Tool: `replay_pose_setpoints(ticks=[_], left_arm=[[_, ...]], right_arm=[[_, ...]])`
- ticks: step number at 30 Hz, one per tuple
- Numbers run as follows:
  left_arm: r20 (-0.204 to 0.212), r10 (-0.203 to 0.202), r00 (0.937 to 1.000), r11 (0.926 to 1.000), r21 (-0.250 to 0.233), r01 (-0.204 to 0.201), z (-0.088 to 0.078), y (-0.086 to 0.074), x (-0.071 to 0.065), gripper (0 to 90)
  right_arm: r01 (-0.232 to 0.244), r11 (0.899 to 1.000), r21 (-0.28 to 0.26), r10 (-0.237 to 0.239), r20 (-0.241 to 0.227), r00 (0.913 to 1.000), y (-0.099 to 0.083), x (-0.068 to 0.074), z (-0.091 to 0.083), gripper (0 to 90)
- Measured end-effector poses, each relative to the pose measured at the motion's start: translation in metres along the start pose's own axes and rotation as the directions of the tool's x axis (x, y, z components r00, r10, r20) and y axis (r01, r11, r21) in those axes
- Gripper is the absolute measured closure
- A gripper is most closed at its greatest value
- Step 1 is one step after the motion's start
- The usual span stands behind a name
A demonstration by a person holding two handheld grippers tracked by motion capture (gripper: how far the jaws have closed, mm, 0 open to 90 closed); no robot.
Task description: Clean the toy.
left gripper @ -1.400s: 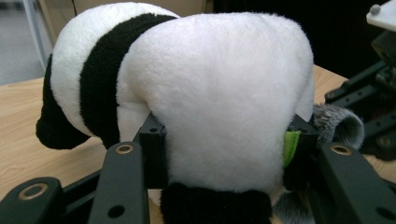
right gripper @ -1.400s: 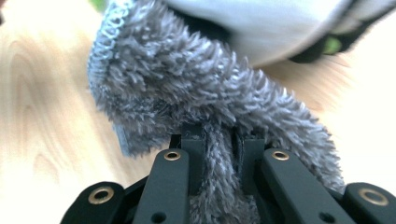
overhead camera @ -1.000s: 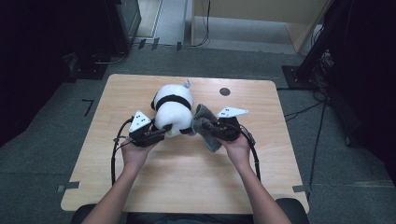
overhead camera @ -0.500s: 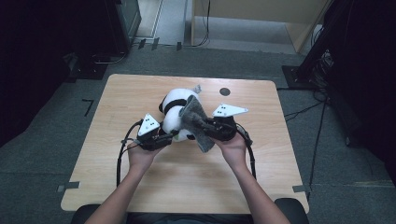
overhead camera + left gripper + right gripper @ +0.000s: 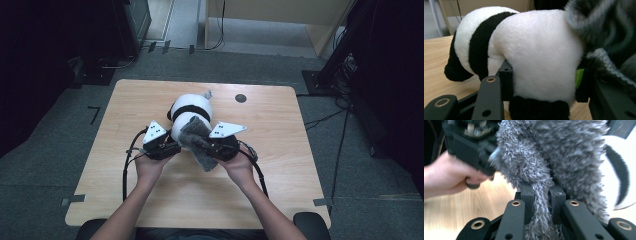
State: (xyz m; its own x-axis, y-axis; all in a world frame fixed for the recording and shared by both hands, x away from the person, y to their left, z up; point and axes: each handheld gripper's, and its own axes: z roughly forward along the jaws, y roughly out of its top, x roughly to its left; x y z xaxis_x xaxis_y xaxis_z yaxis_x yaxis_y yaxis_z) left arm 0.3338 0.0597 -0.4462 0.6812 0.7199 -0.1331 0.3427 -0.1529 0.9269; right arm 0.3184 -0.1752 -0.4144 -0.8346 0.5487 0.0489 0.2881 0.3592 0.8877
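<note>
A black-and-white panda plush (image 5: 191, 106) lies on the wooden table (image 5: 280, 170). My left gripper (image 5: 172, 145) is shut on its white rear end; in the left gripper view the panda (image 5: 536, 50) bulges between the jaws of the left gripper (image 5: 544, 80), and one of the fingers (image 5: 505, 77) presses into the fur. My right gripper (image 5: 207, 147) is shut on a fuzzy grey cloth (image 5: 196, 140), which lies against the panda's near end. In the right gripper view a strip of the grey cloth (image 5: 554, 152) is pinched in the right gripper (image 5: 541, 195).
A small dark round spot (image 5: 240, 98) marks the table's far side. Cables (image 5: 127, 165) trail from both grippers across the tabletop. The person's left hand (image 5: 446, 177) and its gripper sit close beside the cloth. Dark equipment and cabling surround the table on the floor.
The right gripper has carried the grey cloth leftward, from beside the panda up and onto its near end. The left gripper has stayed put on the panda.
</note>
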Motion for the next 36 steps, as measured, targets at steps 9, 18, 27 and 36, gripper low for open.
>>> replay_pose_setpoints(ticks=[9, 18, 27, 36], left_arm=[[-0.004, 0.02, 0.9998, 0.9998, 0.002, -0.02, -0.001, -0.001, 0.0, 48.6], [0.037, -0.005, 0.9993, 0.9993, -0.036, 0.006, -0.007, 0.005, 0.007, 48.3], [0.049, -0.007, 0.9988, 0.9989, -0.045, 0.009, -0.012, 0.004, 0.011, 48.0], [0.043, -0.004, 0.9991, 0.9993, -0.037, 0.005, -0.017, 0.002, 0.019, 47.8]], right_arm=[[0.026, 0.998, 0.064, -0.023, -0.042, 0.9988, -0.01, 0.004, 0.016, 79.6], [0.04, 0.981, 0.188, -0.029, -0.057, 0.9979, -0.031, 0.0, 0.033, 79.7], [0.004, 0.977, 0.211, -0.005, 0.002, 1.0, -0.042, -0.021, 0.032, 78.8], [-0.062, 0.981, 0.186, 0.053, 0.054, 0.9972, -0.047, -0.043, 0.018, 78.8]])
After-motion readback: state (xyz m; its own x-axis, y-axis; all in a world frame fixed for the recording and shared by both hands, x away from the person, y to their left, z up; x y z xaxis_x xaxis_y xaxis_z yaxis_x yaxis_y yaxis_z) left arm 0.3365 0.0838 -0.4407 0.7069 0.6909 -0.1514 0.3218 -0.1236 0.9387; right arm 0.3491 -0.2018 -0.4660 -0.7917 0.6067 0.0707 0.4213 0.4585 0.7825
